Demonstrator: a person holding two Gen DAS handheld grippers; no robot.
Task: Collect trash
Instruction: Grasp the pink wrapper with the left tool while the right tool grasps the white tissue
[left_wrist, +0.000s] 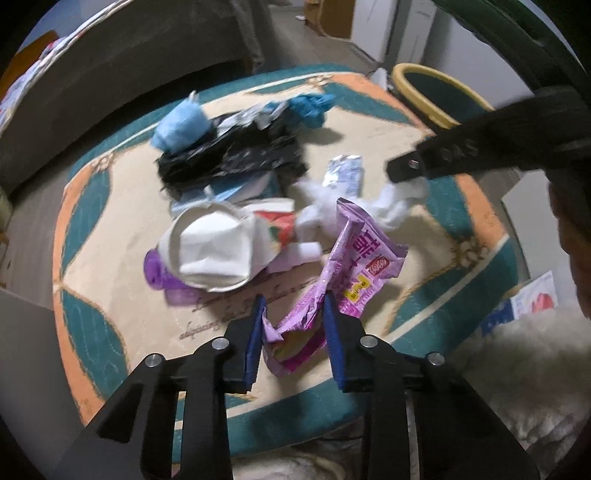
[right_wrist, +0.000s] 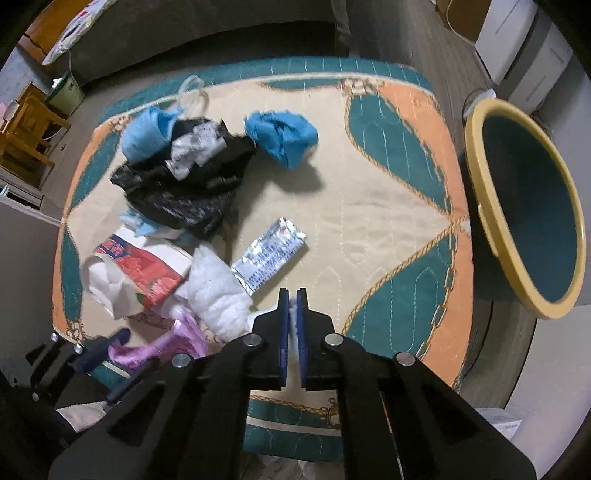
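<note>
Pinched between my left tool (left_wrist: 293, 308) is the purple wrapper (left_wrist: 354, 266); my right tool (right_wrist: 293, 295), pressed together, nips white tissue (right_wrist: 218, 295). I judge either thin grip could slip before the yellow bin (right_wrist: 524, 206), upper right.

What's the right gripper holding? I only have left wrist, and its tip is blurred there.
Observer: The right gripper is shut on white tissue; a strip of it shows between the pads.
Operator: Anything in the bin? I only see part of it.
Observer: The right wrist view looks into most of the yellow-rimmed bin. No trash shows on the teal inside that I can see.
</note>
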